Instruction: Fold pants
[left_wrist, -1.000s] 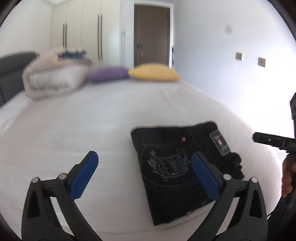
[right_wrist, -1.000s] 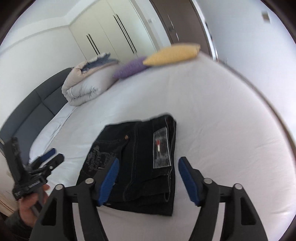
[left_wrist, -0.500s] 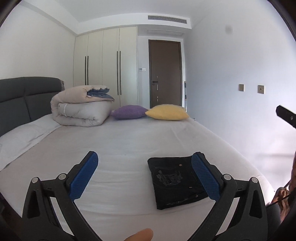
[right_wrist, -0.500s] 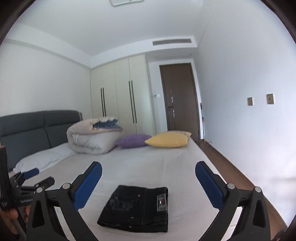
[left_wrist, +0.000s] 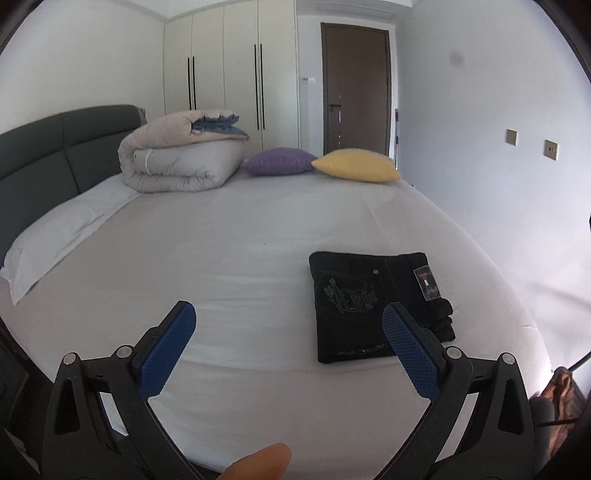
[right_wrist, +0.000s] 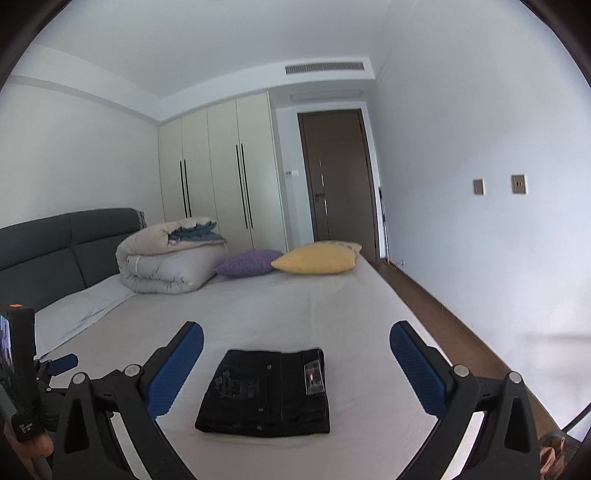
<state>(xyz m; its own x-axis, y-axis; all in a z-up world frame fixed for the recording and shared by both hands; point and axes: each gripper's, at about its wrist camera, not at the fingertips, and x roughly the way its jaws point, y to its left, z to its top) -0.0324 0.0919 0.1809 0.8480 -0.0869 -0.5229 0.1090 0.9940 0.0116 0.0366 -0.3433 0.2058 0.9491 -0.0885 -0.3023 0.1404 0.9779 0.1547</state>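
The dark pants (left_wrist: 373, 302) lie folded into a compact rectangle on the white bed (left_wrist: 240, 236), near its front right edge. They also show in the right wrist view (right_wrist: 269, 391), flat on the sheet. My left gripper (left_wrist: 288, 332) is open and empty, held back from the bed with the pants ahead to its right. My right gripper (right_wrist: 295, 350) is open and empty, held above and behind the pants. The left gripper tool (right_wrist: 22, 376) shows at the left edge of the right wrist view.
A rolled duvet (left_wrist: 181, 158), a purple pillow (left_wrist: 277, 160) and a yellow pillow (left_wrist: 356, 166) lie at the bed's far end by the grey headboard (left_wrist: 44, 155). A white pillow (left_wrist: 59, 236) lies left. Wardrobe and door stand behind; wooden floor (right_wrist: 436, 295) runs right.
Both grippers have pulled back and up from the folded pants, and the right one has opened wider. The pants lie still on the bed.
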